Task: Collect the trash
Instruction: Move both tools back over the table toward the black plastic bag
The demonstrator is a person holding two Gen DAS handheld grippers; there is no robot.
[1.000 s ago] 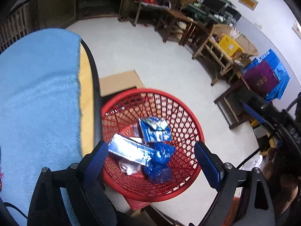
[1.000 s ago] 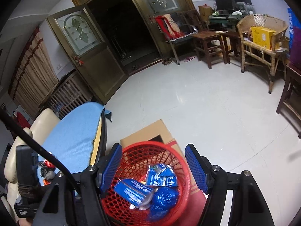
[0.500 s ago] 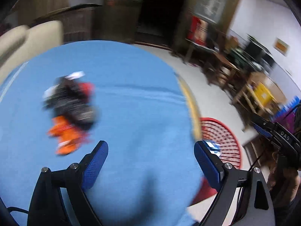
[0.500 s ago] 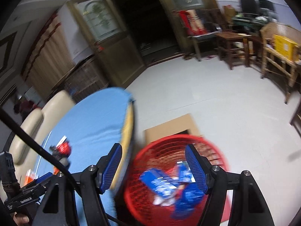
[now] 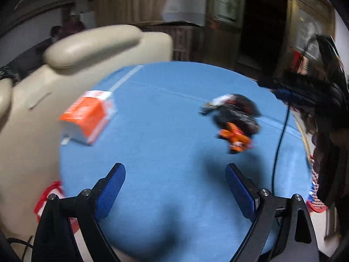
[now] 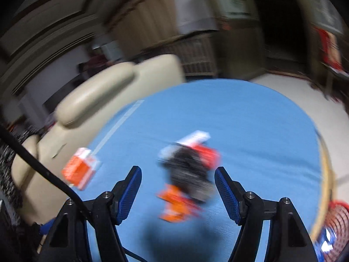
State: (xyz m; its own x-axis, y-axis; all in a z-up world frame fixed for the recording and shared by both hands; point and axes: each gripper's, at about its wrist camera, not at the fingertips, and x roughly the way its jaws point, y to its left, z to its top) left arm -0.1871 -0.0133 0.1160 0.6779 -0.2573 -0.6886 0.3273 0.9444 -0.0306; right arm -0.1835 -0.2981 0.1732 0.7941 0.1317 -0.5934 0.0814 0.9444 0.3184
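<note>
An orange and white box (image 5: 88,118) lies at the left of the round blue table (image 5: 174,157). A pile of black, red and orange wrappers (image 5: 236,120) lies at the right. My left gripper (image 5: 175,187) is open and empty above the table's near part. My right gripper (image 6: 177,187) is open and empty, hovering just in front of the wrapper pile (image 6: 188,172), with the box (image 6: 79,171) to its left. The red basket (image 6: 336,224) with blue trash shows at the lower right edge. Both views are blurred.
A beige sofa (image 5: 72,52) stands behind and left of the table. A black cable (image 5: 281,135) hangs at the right of the left wrist view. A dark doorway (image 5: 261,28) is at the back.
Both grippers have swung away from the red basket to over the blue table. The wrapper pile and the orange box have come into view. Both stay open.
</note>
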